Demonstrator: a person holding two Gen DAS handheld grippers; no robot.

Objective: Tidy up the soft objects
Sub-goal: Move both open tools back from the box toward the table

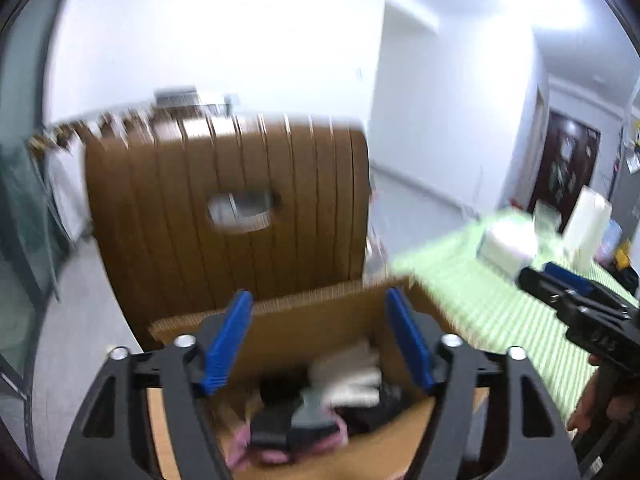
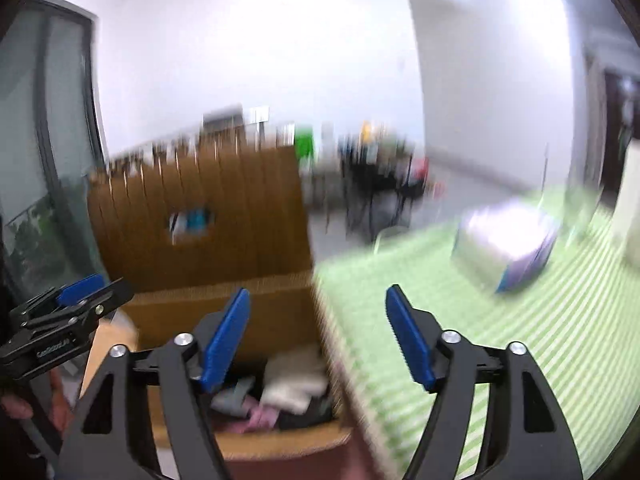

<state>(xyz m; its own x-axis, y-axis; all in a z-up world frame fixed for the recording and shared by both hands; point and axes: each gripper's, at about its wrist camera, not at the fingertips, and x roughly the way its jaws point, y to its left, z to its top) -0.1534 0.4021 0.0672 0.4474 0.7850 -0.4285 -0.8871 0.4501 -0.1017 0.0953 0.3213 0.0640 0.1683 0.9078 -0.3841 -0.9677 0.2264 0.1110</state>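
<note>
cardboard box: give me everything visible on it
The cardboard box is brown corrugated card, open at the top, its corrugated edge showing along the rim. One tall flap stands up behind, creased in vertical bands, with an oval handle cut-out. Inside lies a loose heap of soft cloth items: white, grey, pink and black. It stands beside the green striped surface. Nothing grips it. Blur hides finer detail.

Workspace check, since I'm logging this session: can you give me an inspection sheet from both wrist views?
Surface: green striped cloth, blurred.
Job's things: soft items, white, grey, pink and dark, piled in an open cardboard box.
Clutter: pale box on the cloth.
Grippers: left gripper and right gripper open, nothing between the jaws.
Cables: nothing seen.
Surroundings: white walls, brown slatted panel behind the box, dark door.
</note>
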